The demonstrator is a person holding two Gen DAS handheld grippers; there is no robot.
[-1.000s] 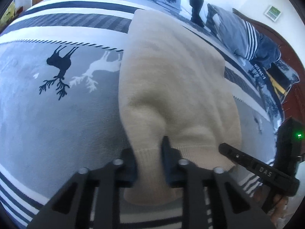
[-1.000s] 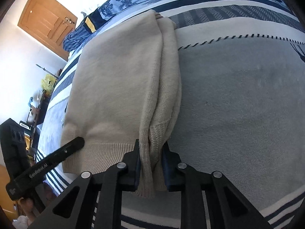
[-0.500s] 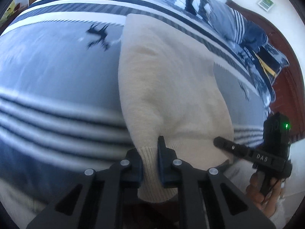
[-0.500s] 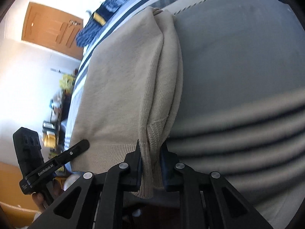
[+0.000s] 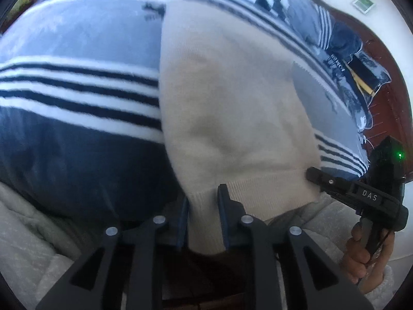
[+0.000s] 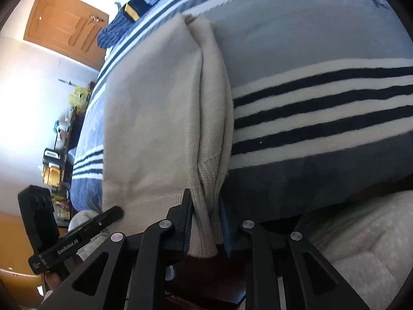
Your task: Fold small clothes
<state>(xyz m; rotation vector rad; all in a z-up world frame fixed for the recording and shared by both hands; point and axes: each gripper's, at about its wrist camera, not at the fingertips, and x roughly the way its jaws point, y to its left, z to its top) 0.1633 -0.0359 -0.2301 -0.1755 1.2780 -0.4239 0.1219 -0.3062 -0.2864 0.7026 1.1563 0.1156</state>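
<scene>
Lying lengthwise on the striped blanket (image 5: 77, 98), the beige sweater (image 5: 232, 108) is stretching toward 12 o'clock, its ribbed hem hanging over the near edge of the bed. The left gripper (image 5: 202, 206) is clamping one hem corner, its jaws nearly together with only knit between them. The right gripper (image 6: 205, 211) is pinching the bunched layers of the other corner just as narrowly. A wooden door (image 6: 64, 25) is showing at 10 o'clock in the right wrist view.
</scene>
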